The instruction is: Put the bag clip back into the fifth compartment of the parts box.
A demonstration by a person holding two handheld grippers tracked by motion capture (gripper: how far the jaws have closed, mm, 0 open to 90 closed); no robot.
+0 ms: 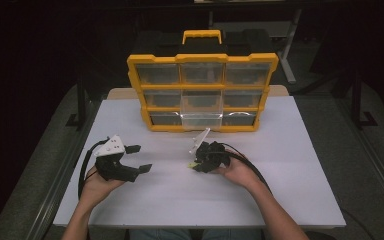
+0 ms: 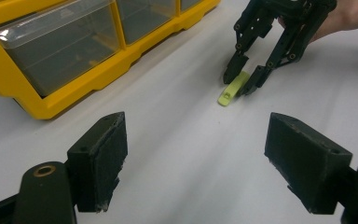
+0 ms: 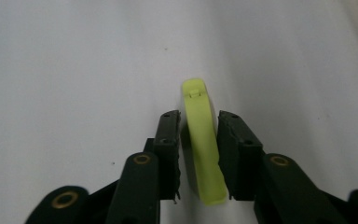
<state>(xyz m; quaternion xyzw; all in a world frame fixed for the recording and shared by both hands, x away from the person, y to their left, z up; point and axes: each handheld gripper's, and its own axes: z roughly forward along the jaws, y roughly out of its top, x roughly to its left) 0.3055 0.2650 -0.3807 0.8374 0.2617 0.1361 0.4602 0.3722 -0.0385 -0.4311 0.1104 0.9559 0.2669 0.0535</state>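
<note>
Organizer point(image 1: 202, 75) at 12 o'clock, middle drawer out | your left gripper point(image 2: 196, 163) idle, jaws apart | your right gripper point(image 3: 199, 154) straddles lime clip point(image 3: 200, 140) on table point(image 1: 290, 165), pads barely touching | risk: thin edge pivots, clip skids out.

Count: 1 yellow organizer point(image 1: 202, 60) with 9 clear drawers, 1 of them pulled out point(image 1: 201, 118); 1 lime-green clip point(image 3: 201, 140); 2 handheld grippers point(image 1: 135, 157) point(image 1: 196, 161); 1 white table point(image 1: 280, 190).
</note>
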